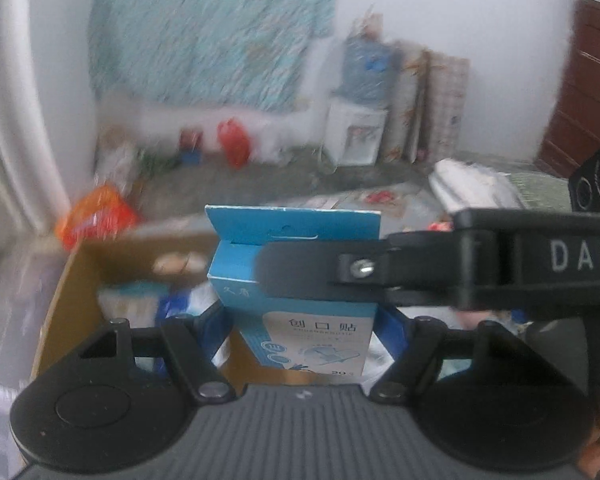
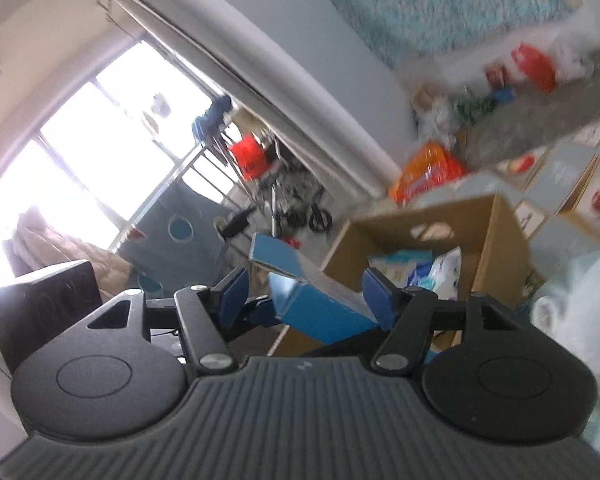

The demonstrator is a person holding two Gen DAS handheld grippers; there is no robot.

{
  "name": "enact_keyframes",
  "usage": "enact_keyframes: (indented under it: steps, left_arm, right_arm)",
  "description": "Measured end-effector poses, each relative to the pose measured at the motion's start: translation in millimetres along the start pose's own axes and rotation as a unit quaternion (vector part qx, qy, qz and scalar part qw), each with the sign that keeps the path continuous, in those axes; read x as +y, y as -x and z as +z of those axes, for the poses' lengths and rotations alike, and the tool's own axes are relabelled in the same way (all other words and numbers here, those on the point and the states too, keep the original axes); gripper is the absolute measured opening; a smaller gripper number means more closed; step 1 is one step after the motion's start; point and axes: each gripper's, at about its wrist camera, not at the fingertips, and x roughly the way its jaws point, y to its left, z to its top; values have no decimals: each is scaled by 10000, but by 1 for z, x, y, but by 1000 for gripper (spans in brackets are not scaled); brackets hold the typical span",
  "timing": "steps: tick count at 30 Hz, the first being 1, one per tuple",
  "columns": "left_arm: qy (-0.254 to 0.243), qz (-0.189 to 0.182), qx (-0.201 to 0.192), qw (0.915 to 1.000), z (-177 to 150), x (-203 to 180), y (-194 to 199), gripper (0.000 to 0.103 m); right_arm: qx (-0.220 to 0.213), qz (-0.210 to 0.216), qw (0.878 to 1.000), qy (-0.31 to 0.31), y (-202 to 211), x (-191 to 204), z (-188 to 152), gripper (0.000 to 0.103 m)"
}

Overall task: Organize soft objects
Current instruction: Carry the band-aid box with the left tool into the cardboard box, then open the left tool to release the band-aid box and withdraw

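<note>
You are at the transfer step: one item is being carried to the cardboard box (image 1: pixel 66 280), which stands open-topped below and beyond both grippers. Its interior already holds several soft packets (image 2: pixel 432 268), mostly white and blue, lying toward the far wall. An orange packet (image 1: pixel 96 220) lies outside, just past the far left corner of the cardboard box.

The item in hand is the blue plaster carton (image 1: pixel 300 312). In the left wrist view it stands upright between the pads of the left gripper (image 1: pixel 302 330), hang-tab uppermost, above the near edge of the cardboard box. The left jaws are closed on its two side faces and carry it.

The right gripper (image 2: pixel 306 298) approaches from the side, so that one finger crosses the front of the blue plaster carton in the left wrist view. Its jaws stand partly open. In the right wrist view the blue plaster carton lies tilted between the pads; the left pad is clear of it, and the right pad is probably just touching, though blur prevents certainty.

Next move: draw the right gripper clear, bring the blue plaster carton over a free area inside the cardboard box, lower it, then release.
</note>
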Motion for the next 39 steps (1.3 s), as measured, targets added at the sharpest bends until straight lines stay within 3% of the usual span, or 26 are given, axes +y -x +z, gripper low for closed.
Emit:
enact_keyframes:
  steps: [5, 10, 20, 27, 30, 39]
  left_arm:
    - [458, 55, 455, 9979, 1, 50, -36, 76]
    - [525, 266, 818, 9949, 8, 79, -83, 76]
    - [683, 602, 1699, 9812, 15, 79, -165, 75]
    - [942, 554, 1821, 9772, 21, 76, -190, 76]
    - [990, 552, 1786, 9774, 24, 76, -190, 82]
    - [1056, 580, 1422, 9825, 32, 70, -160, 85]
  right_arm:
    - [118, -218, 9990, -381, -19, -22, -5, 63]
    - [-104, -395, 9971, -640, 12, -62, -3, 64]
    - [-602, -773, 9894, -1072, 80, -138, -4, 70]
    - [-590, -861, 9866, -1251, 85, -170, -6, 71]
    - [-535, -862, 9862, -1309, 85, -176, -9, 71]
    - [-557, -813, 9864, -1315, 86, -174, -12, 72]
